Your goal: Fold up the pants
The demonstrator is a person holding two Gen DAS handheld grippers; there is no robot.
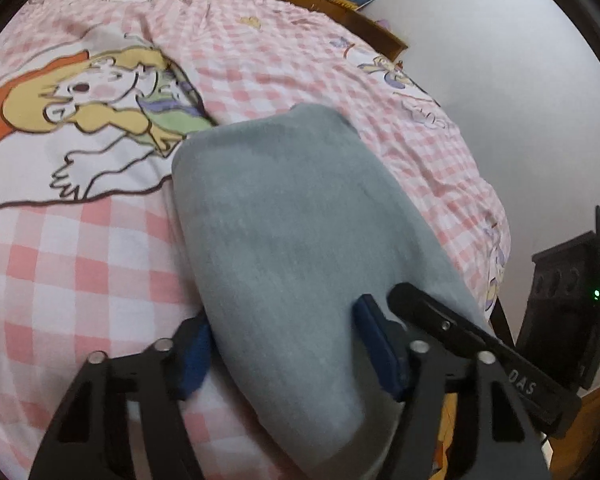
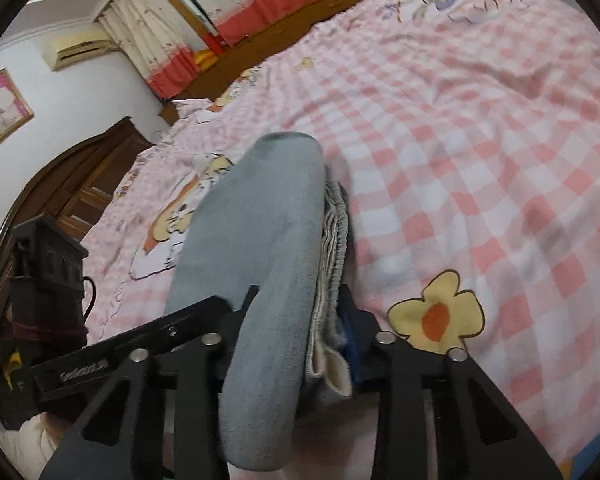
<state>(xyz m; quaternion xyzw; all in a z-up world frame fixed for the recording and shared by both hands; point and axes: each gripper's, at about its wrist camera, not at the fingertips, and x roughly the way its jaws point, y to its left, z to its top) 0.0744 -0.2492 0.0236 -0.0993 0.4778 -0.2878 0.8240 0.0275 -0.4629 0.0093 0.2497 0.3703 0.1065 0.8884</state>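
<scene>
Faintly, "DAS" beside left claw, grey pants between fingers

Folded pants fill centre; checked bedspread bare all round; wooden headboard at far edge.

Your soft grey-blue fleece pants are folded into a thick rounded bundle that fills the centre of the left wrist view, running from the lower middle up toward the frame's centre. In the right wrist view the bundle stands on edge, with gathered waistband layers and a cream inner lining showing along its right side.
</scene>
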